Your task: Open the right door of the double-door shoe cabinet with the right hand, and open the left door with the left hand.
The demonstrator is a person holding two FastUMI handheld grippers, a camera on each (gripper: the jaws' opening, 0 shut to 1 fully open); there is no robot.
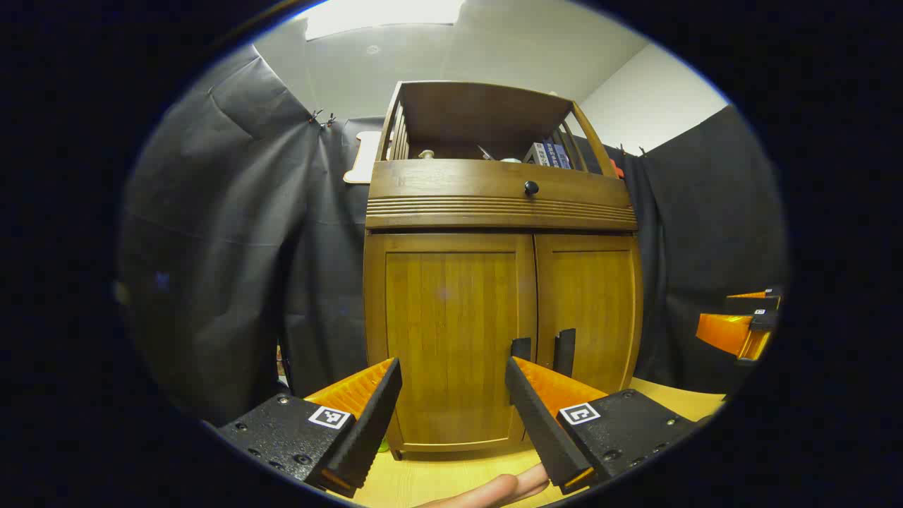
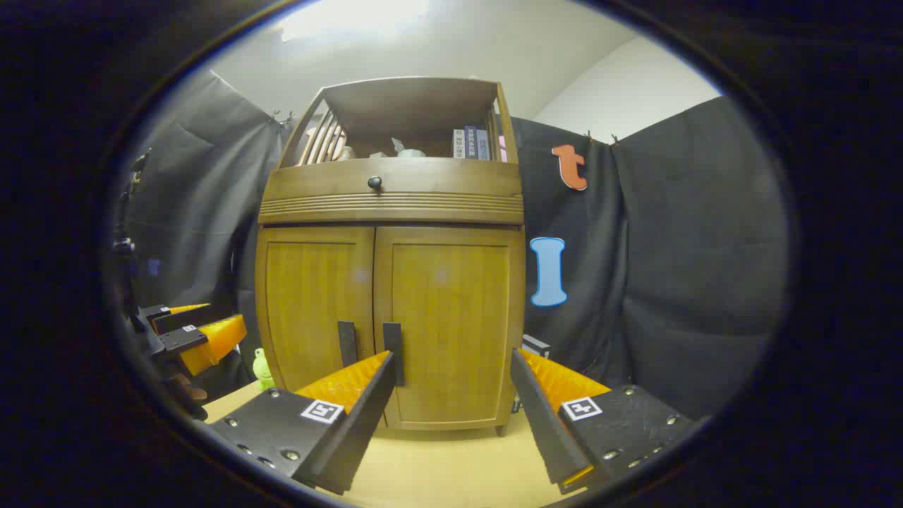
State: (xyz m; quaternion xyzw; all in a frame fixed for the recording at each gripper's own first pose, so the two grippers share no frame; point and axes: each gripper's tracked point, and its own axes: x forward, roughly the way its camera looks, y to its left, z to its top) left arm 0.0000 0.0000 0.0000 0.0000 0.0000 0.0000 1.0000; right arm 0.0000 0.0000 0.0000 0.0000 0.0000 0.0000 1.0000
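Cabinet (image 2: 391, 282) is standing on the wooden worktop (image 2: 451, 469) near its back edge, both doors sitting closed. Left door (image 1: 451, 339) and right door (image 2: 455, 331) are each showing a dark vertical handle beside the centre seam. Left tool (image 1: 453, 395) is hovering wide open, gripping nothing, before the left door. Right tool (image 2: 451, 391) is likewise gaping empty before the right door.

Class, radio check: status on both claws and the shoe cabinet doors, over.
Left claw open, empty. Right claw open, empty. Shoe cabinet doors both shut; right door handle and left door handle untouched. Nothing blocking the doors.
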